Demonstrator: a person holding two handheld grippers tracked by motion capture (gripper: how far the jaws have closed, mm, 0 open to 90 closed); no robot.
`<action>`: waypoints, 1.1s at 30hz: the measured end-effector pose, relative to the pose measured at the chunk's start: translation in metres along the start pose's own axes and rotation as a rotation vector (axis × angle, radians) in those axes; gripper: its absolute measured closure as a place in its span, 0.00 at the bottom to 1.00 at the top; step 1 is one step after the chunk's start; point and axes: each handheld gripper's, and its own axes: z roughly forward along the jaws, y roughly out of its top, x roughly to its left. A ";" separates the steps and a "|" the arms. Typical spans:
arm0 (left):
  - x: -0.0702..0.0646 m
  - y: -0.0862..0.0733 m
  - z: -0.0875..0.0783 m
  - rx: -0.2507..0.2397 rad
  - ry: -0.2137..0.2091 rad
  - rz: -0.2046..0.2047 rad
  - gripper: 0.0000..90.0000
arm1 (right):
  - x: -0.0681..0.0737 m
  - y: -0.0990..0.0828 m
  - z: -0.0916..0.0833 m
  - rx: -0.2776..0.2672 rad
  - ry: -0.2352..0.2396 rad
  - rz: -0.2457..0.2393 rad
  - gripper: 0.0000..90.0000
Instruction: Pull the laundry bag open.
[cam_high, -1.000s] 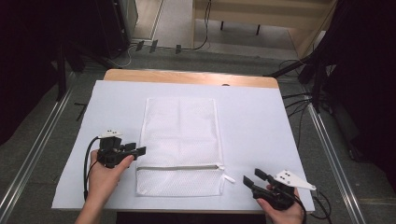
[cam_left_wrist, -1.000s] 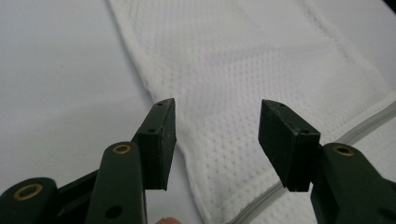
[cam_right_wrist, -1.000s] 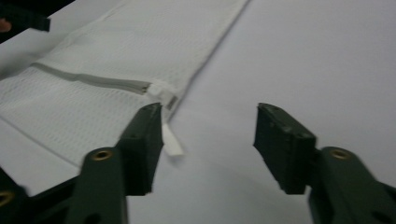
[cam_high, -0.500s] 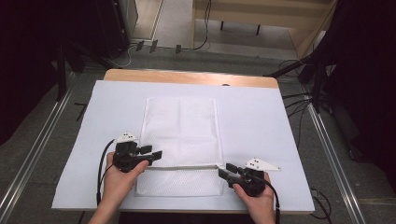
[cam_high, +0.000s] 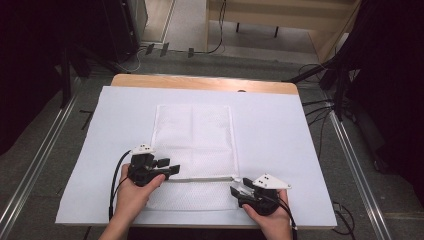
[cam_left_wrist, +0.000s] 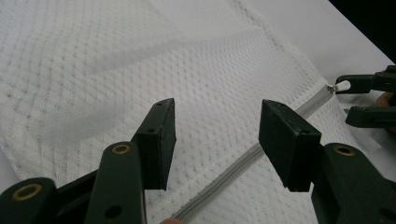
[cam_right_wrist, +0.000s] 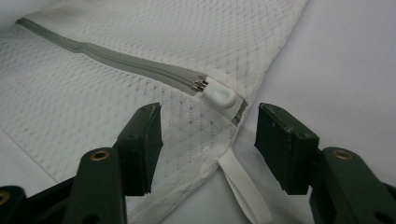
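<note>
While both grippers hover low over its near end, the white mesh laundry bag (cam_high: 195, 145) lies flat in the middle of the white sheet (cam_high: 280, 135) that covers the table (cam_high: 200, 82), its long side running away from the person. Its fabric is a fine, see-through netting with a diamond pattern, slightly rippled in the left gripper view. A grey zipper (cam_high: 200, 179) crosses the bag near its close edge and is closed along its whole length. At the zipper's right end sits a small white pull tab (cam_right_wrist: 219, 97), and a flat white ribbon loop (cam_right_wrist: 245, 186) sticks out from the bag's corner just beneath it.

The left gripper (cam_high: 167, 167) sits over the left end of the zipper, jaws apart, with the zipper line running between them untouched. The right gripper (cam_high: 239, 189) has just been opening; its jaws stand apart on either side of the pull tab's corner, pressing on nothing.
</note>
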 end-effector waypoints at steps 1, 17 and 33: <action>0.000 0.000 0.000 0.000 0.000 0.000 0.52 | 0.000 0.000 0.000 0.000 0.000 0.000 0.48; -0.037 0.006 0.032 0.051 -0.097 0.053 0.52 | 0.023 -0.011 0.005 -0.030 -0.176 -0.055 0.98; -0.091 0.025 0.077 0.091 -0.234 -0.047 0.55 | 0.036 -0.004 -0.007 -0.145 -0.071 -0.122 1.00</action>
